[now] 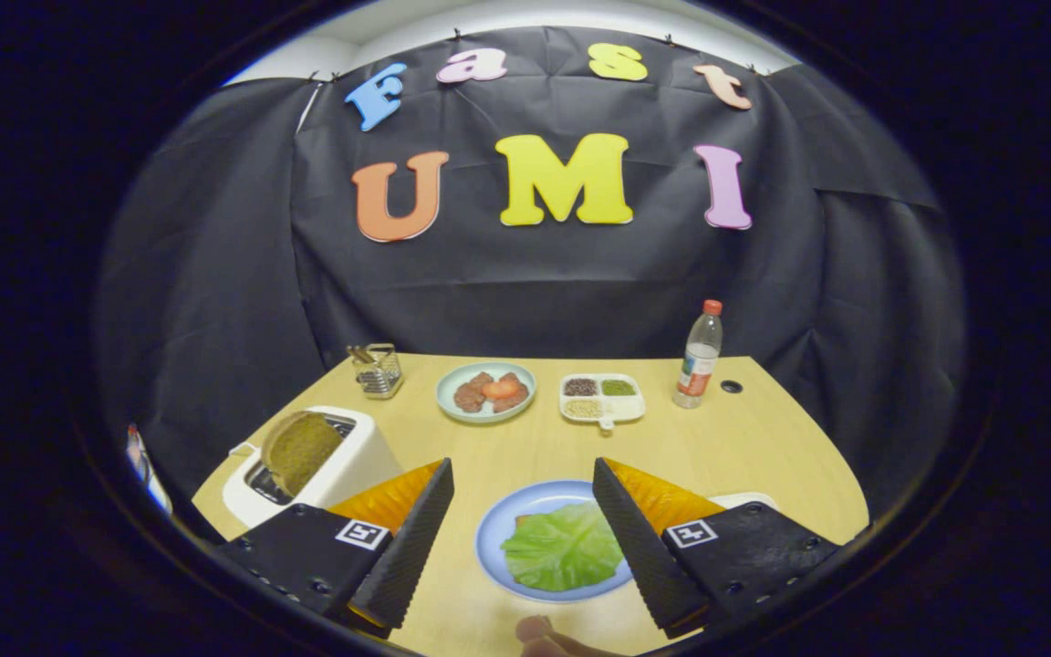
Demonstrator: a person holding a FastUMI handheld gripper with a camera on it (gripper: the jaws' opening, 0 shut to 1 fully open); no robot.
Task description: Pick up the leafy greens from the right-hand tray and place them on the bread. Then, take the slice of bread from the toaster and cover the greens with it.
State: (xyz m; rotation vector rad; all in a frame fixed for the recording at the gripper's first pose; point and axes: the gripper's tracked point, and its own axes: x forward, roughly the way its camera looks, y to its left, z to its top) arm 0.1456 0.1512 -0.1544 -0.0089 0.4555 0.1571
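Your gripper (523, 474) hangs with fingers spread wide and empty above the blue plate (498, 529), leafy greens (562, 547) lying on it between them, a bread slice (299, 451) standing in the white toaster (357, 465) beyond the left finger.

The plate (489, 538) at the near edge of the worktop (744, 447) served as the centre of the layout, with the leafy greens (562, 547) lying on it over the bread (522, 521), which showed just at their far-left edge. The hand-held gripper (523, 479) hung above that plate, fingers spread wide to either side of it. Left of the plate stood the toaster (361, 461), a slice of bread (299, 449) upright in its slot. Behind the plate sat a dish of food (486, 391) and, beside that, a divided tray (602, 399). Far behind-left stood a utensil holder (377, 370); far behind-right, a bottle (699, 356). A tray edge (744, 499) lay right of the plate.
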